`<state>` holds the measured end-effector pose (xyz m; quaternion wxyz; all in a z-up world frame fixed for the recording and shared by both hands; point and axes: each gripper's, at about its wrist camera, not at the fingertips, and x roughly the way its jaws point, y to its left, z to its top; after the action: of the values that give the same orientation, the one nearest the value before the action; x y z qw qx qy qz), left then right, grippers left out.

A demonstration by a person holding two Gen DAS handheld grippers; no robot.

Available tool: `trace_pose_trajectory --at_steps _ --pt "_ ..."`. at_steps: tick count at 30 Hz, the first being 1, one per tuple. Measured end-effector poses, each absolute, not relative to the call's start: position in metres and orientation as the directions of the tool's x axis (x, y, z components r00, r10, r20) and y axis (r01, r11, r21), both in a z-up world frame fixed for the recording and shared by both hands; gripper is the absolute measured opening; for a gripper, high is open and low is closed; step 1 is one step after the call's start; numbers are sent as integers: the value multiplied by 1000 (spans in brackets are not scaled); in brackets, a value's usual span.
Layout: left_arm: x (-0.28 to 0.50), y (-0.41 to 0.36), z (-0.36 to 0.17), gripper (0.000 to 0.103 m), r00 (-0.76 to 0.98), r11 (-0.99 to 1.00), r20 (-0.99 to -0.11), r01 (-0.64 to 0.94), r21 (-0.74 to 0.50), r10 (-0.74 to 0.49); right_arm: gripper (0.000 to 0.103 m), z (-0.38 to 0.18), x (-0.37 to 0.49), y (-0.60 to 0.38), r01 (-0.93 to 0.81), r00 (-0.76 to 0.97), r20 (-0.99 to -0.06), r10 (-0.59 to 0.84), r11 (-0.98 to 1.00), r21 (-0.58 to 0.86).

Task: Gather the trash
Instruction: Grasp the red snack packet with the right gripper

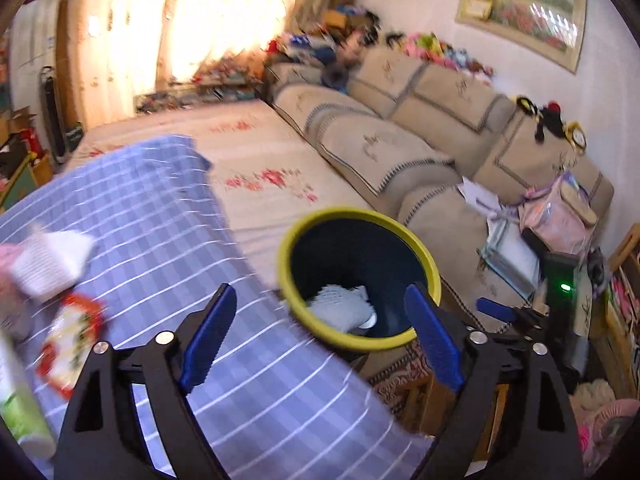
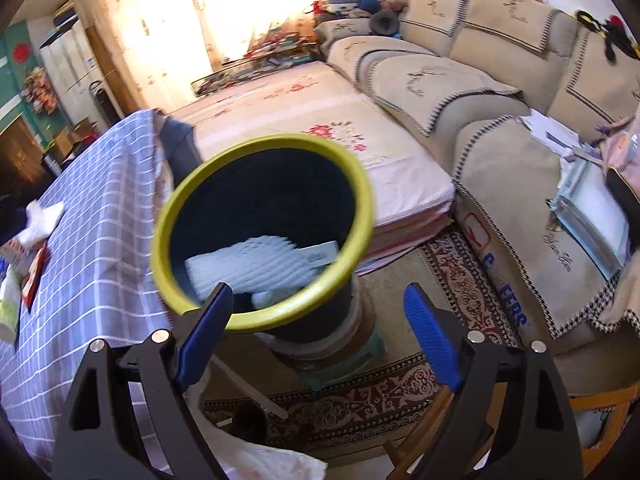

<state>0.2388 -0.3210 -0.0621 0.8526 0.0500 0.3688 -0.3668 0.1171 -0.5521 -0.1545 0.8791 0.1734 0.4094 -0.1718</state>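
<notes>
A: Left tool (image 1: 316, 336) pitched downward, jaws wide, nothing between the blue pads (image 1: 210, 336). It sits low centre in its own view, above the desk (image 1: 168, 216) edge, with the bin (image 1: 360, 280) just beyond.

B: Right tool (image 2: 318, 334) likewise angled down, jaws wide and empty, over the near rim of the bin (image 2: 264, 232) in the frame's centre.

A: Bin stands upright beside the desk, mouth up, yellow-green rim, dark inside. White foam wrap (image 2: 256, 264) lies across its bottom.

B: Writing? Blue letters "FERS" (image 2: 514, 304) on the sofa side, lower right. Nothing else readable.

A: Trash left on the desk, left edge of frame: crumpled white paper (image 1: 52, 264), red-and-white wrapper (image 1: 72, 344), both blurred. A green-and-white packet (image 1: 20, 408) below them, long axis running up-frame.
</notes>
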Motion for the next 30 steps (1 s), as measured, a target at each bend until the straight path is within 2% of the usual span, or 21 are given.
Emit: trace_pose_trajectory --at_steps 6,12,17,22,30 --pt "212 -210 -45 90 603 836 -626 529 -150 -494 83 -147 146 -491 286 629 -776 -47 942 174" --pt "197 -107 -56 90 675 931 -656 340 -131 -339 83 -131 182 -406 51 640 -762 103 983 176" --pt "191 -45 -72 90 692 962 -670 232 -144 -268 84 -122 210 -331 -137 614 -761 208 978 157" --pt "194 -13 -86 90 701 967 -667 188 -170 -253 84 -124 242 -276 -188 591 -773 232 971 147" --pt "202 5 -93 90 701 964 -661 188 -190 -267 86 -144 291 -237 -166 542 -821 178 981 103"
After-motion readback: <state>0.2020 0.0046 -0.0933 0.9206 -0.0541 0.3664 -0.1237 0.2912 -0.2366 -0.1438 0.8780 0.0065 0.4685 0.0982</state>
